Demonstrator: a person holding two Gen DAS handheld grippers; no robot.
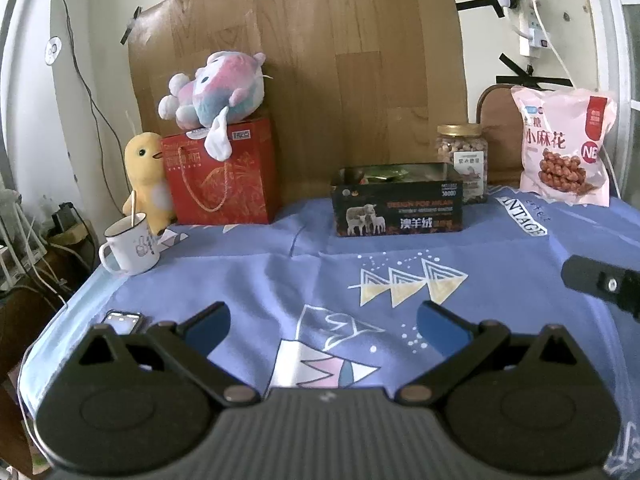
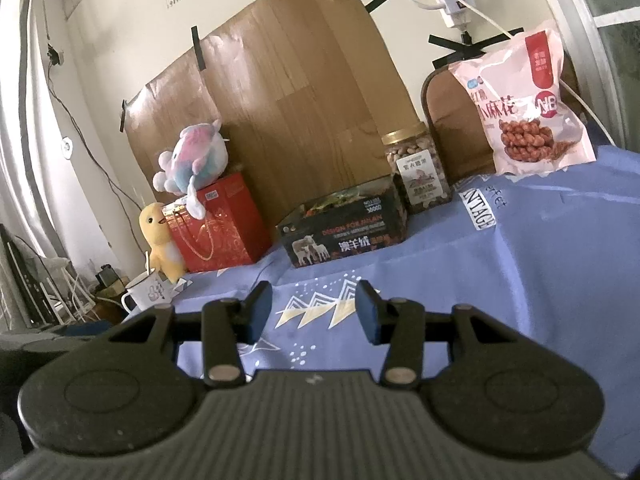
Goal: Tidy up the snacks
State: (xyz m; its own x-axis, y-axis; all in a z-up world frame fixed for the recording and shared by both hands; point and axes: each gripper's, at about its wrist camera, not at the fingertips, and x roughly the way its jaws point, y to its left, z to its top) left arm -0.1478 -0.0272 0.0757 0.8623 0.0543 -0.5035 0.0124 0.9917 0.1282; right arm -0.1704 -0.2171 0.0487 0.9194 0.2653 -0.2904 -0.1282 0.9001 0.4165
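Both tools hover empty over the blue cloth (image 1: pixel 240 280) of the worktop: the left hand-held gripper (image 1: pixel 322 326) has its jaws spread wide, the right hand-held gripper (image 2: pixel 314 312) stands parted too, nothing between the pads. The open snack tin (image 1: pixel 396 204) sits mid-cloth at the back, the peanut jar (image 1: pixel 464 160) just behind its right corner, the pink twist-snack bag (image 1: pixel 566 144) propped further right. Probably best to take the bag first — grip its top seam, not the puffed belly — and steady the tin with the left.

Jar (image 1: pixel 462 160) behind tin (image 1: pixel 397 205), snack bag (image 1: pixel 566 146) right, gift bag (image 1: pixel 222 172) left
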